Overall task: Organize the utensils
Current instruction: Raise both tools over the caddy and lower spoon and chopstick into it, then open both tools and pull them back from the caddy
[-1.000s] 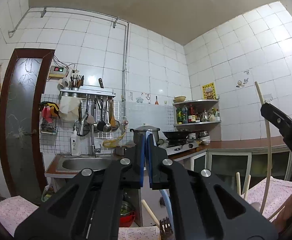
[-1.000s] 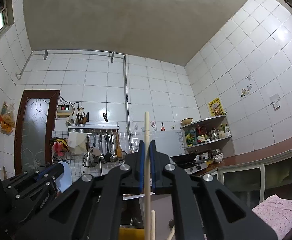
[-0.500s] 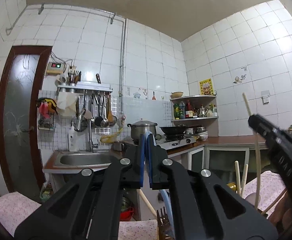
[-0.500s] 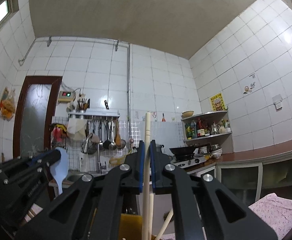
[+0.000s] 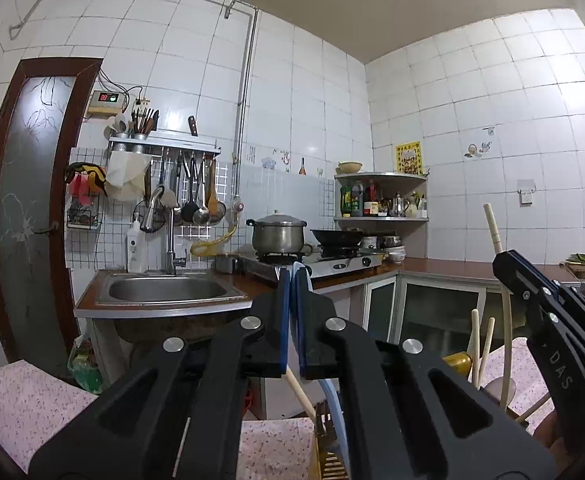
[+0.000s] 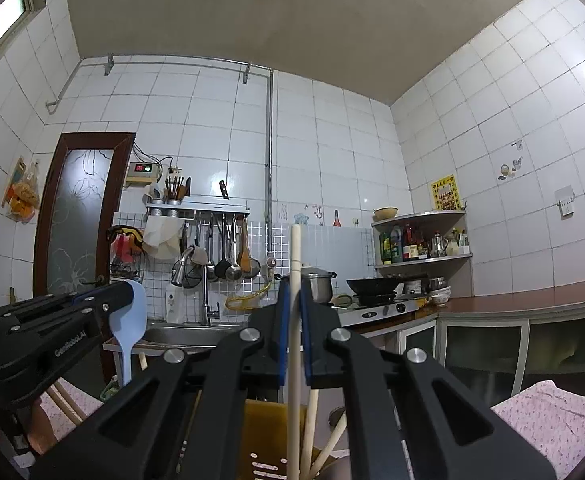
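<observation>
With the right hand-held gripper (image 6: 293,332) clamped on the upright wooden stick (image 6: 294,300) above the yellow holder (image 6: 266,436), lower it straight, while the left hand-held gripper (image 5: 291,320), pinching the blue spatula (image 6: 128,320), stays clear.

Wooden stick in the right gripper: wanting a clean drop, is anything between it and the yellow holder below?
Nothing visible. The wooden stick, held upright by the right gripper, runs down to the yellow holder; other sticks lean just right of it.
</observation>
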`<state>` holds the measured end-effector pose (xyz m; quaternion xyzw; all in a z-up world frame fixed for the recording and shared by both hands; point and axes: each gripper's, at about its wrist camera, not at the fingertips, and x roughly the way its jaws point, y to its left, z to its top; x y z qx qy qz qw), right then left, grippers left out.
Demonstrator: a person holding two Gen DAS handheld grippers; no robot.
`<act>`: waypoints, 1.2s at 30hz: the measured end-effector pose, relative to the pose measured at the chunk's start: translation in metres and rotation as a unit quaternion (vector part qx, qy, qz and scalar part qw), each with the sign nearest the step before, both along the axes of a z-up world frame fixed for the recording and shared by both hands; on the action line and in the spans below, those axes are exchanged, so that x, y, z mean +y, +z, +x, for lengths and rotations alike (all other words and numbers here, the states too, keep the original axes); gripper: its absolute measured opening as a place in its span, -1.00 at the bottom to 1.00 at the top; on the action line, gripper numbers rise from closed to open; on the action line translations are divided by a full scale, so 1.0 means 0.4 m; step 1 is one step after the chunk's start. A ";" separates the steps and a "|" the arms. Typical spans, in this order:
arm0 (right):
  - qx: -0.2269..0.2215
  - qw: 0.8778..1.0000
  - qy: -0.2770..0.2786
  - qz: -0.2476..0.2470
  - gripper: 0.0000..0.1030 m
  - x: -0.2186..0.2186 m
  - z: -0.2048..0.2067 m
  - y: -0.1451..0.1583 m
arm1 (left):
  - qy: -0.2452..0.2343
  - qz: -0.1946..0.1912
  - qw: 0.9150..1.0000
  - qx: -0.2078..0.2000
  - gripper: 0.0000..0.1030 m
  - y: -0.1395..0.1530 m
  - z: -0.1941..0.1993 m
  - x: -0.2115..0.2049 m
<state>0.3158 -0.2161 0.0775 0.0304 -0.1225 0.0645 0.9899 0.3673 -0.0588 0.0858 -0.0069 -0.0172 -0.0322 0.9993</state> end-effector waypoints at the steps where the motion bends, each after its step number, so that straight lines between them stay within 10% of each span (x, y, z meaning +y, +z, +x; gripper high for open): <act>1: 0.001 1.000 0.000 0.000 -0.89 0.000 -0.001 -0.002 | 0.000 0.000 1.000 0.001 -0.97 0.000 0.000 0.000; 17: 0.049 0.999 -0.006 0.002 -0.87 -0.013 -0.037 -0.012 | -0.014 -0.019 0.997 0.080 -0.96 0.001 0.009 0.030; 20: 0.070 0.998 -0.001 0.005 -0.81 -0.021 -0.034 -0.010 | -0.019 -0.020 0.995 0.099 -0.58 0.003 0.006 0.039; 24: 0.094 0.996 0.000 0.006 -0.12 -0.022 -0.036 -0.012 | -0.010 -0.025 0.995 0.101 -0.22 0.011 -0.022 0.054; 36: 0.147 0.989 -0.023 0.000 0.51 -0.040 -0.182 0.032 | -0.002 -0.021 0.993 0.116 0.74 0.054 -0.212 0.123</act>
